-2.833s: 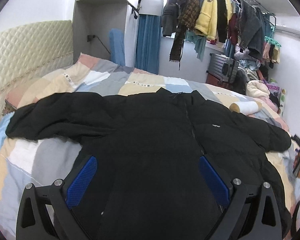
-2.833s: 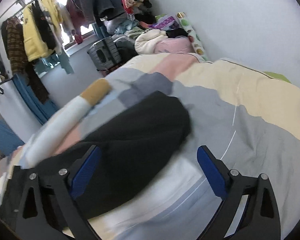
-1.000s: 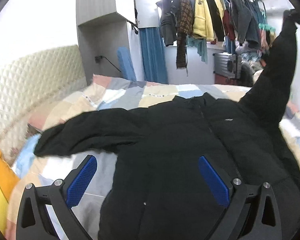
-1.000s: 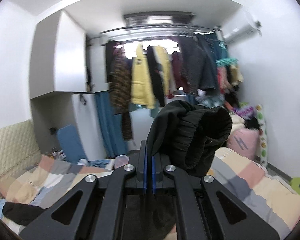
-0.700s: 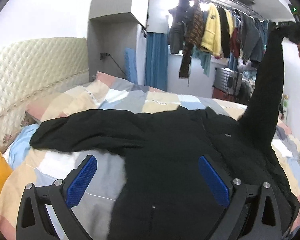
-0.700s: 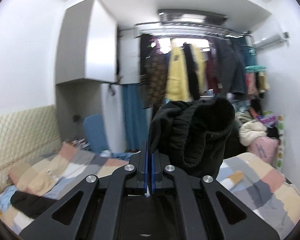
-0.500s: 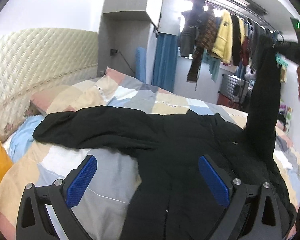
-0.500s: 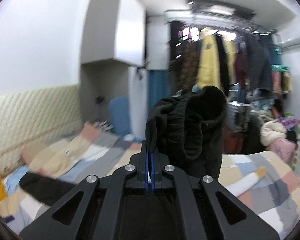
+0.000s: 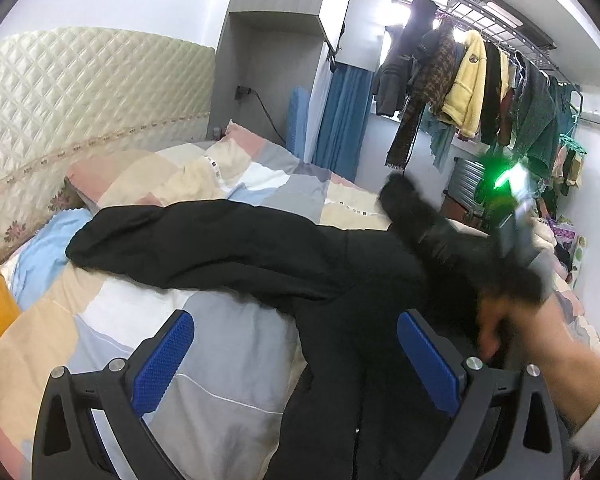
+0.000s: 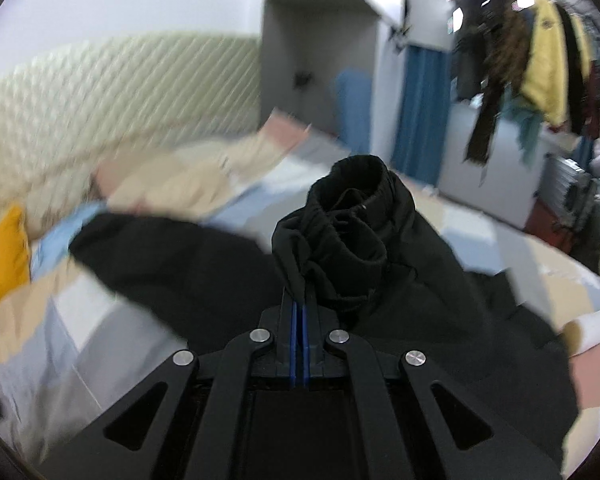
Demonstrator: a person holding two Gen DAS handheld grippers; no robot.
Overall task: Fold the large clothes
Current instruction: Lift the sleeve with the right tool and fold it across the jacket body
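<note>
A: Count?
B: One black jacket (image 9: 340, 280), on the patchwork bed (image 9: 228, 352); two grippers.

A: Lie of it?
B: Body runs lengthwise away from the left wrist camera; one sleeve (image 9: 188, 240) stretches toward the quilted headboard (image 9: 80, 100).

A: Jaws?
B: Left gripper (image 9: 296, 364) spread wide, empty. Right gripper (image 10: 300, 312) pinched on the other sleeve's cuff (image 10: 352, 216).

A: View differences?
B: Only the left wrist view shows the person's right hand (image 9: 504, 320), blurred; only the right shows the pinch close up.
</note>
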